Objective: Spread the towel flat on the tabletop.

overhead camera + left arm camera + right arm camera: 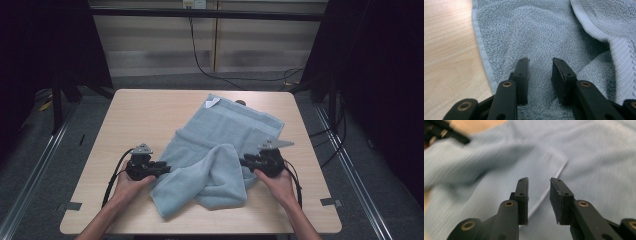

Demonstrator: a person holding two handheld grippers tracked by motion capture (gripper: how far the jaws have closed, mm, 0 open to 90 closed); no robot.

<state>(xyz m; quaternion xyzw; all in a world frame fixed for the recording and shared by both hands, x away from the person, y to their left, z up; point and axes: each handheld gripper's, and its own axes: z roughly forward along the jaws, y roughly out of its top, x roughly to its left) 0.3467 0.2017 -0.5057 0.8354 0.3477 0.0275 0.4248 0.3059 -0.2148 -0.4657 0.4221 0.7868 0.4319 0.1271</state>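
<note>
Blurred in the right hand-held gripper (pixel 539 182) view: towel (pixel 586 157) weave and a dark shape (pixel 441 131) at ten o'clock, unidentifiable. Cut off at six o'clock in the high view: both forearms. Small dark object (pixel 241 103) beyond the towel, too small to identify.

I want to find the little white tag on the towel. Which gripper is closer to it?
Right, though only slightly. The white tag sits at the towel's far corner. The right gripper is below it, at the towel's right edge; the left gripper is at the left edge, farther away.
</note>
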